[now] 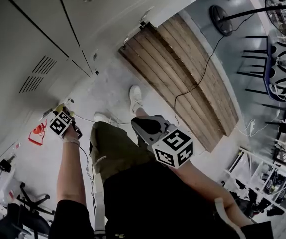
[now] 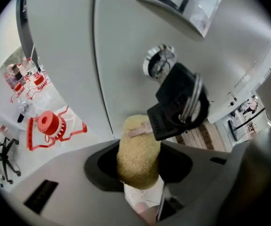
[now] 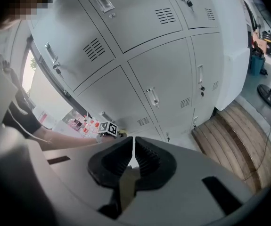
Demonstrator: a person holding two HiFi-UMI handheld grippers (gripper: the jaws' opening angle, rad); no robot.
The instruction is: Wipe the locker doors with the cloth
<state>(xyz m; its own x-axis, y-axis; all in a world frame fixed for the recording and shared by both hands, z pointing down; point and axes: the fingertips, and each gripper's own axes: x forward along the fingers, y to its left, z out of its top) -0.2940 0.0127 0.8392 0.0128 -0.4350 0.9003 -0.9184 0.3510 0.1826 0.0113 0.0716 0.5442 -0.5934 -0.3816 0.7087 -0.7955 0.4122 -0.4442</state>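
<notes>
My left gripper is shut on a folded yellow cloth, and the cloth's tip reaches the grey locker door. It sits just below the door's round key lock, where a black key tag hangs on a ring. In the head view the left gripper is low at the lockers, with the cloth showing beyond its marker cube. My right gripper is shut with nothing in it. It is held back from the lockers, in front of the person's legs.
A wooden pallet platform lies on the floor to the right of the lockers, with a cable across it. A red-and-white object sits left of the lockers. A fan stand and racks stand far right.
</notes>
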